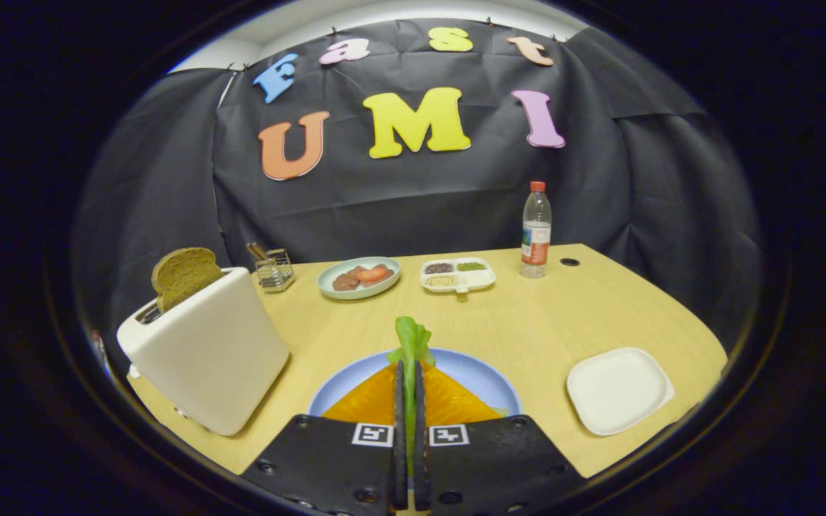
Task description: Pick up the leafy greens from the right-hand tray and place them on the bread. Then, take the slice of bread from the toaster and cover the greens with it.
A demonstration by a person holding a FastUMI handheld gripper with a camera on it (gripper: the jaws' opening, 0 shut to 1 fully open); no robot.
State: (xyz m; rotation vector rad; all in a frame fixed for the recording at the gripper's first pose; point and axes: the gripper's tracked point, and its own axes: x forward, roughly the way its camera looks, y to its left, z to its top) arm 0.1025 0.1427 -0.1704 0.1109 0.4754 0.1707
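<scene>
My gripper point(409, 369) is shut on the leafy greens point(411, 342), whose green leaf sticks out past the fingertips and runs back between the two fingers. Right under the fingers lies an orange-yellow slice of bread point(449, 403) on a light blue plate point(481, 376). The white toaster point(205, 351) stands to the left of the fingers, with a brown slice of bread point(183, 274) poking out of its slot. To the right, the white square tray point(617, 389) sits bare on the wooden table.
Beyond the plate stand a green plate with meat and tomato point(359, 276), a white divided dish of seasonings point(457, 274), a small wire holder point(274, 269) and a plastic bottle with a red cap point(535, 231). The table point(528, 322) ends close behind the tray.
</scene>
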